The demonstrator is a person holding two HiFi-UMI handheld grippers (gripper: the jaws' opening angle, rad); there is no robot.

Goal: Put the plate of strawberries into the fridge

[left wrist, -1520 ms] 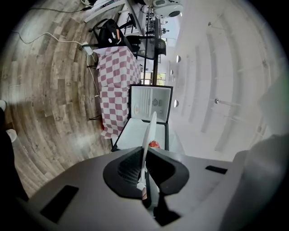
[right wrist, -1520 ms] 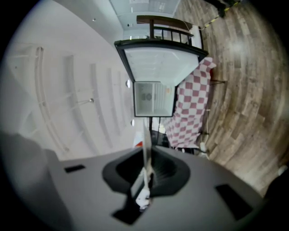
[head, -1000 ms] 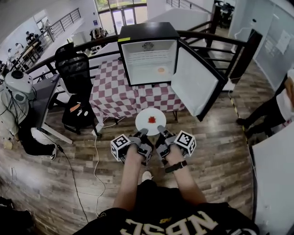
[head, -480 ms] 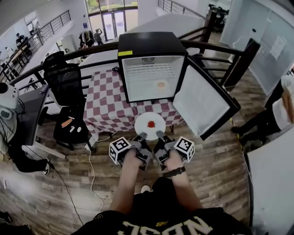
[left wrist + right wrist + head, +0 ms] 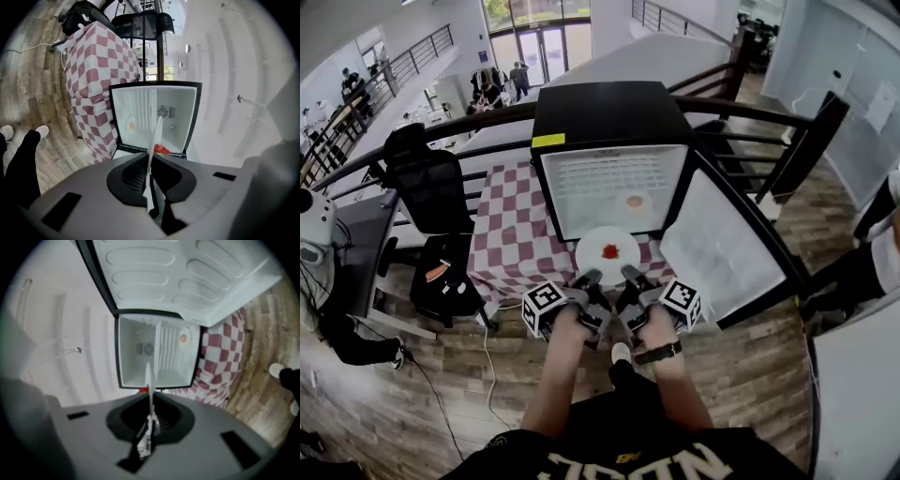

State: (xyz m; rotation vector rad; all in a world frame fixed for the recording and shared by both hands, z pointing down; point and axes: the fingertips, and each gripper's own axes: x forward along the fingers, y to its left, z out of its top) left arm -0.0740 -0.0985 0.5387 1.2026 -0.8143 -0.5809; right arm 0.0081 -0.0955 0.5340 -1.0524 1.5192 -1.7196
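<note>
Grippers: two, one in each hand, side by side and close to the body.
Left gripper: clenched on the near-left rim of the plate; its own view shows the plate edge-on, pinched between the jaws.
Right gripper: clenched on the near-right rim; the same thin white edge runs between its jaws.
Plate: one, white and round, held about level by both grippers. It is out in front of the fridge opening, above the table's front edge, not yet inside.
Strawberries: one red patch at the plate's middle; how many berries cannot be told.
Tablecloth: one, red-and-white checked, hanging over the table's front and left side.
Fridge: one, black with a white inside, standing on the cloth, its opening facing the plate.
Fridge door: one, swung out to the person's right, white inner face turned towards the plate. Its lower edge is near the right gripper but apart from it.
Inside the fridge: one small round thing at the back right; white interior shows to its left.
Office chair: one, black, left of the table.
Railing: dark, running behind the fridge and down its right side.
People: a few, far back, too small to count.
</note>
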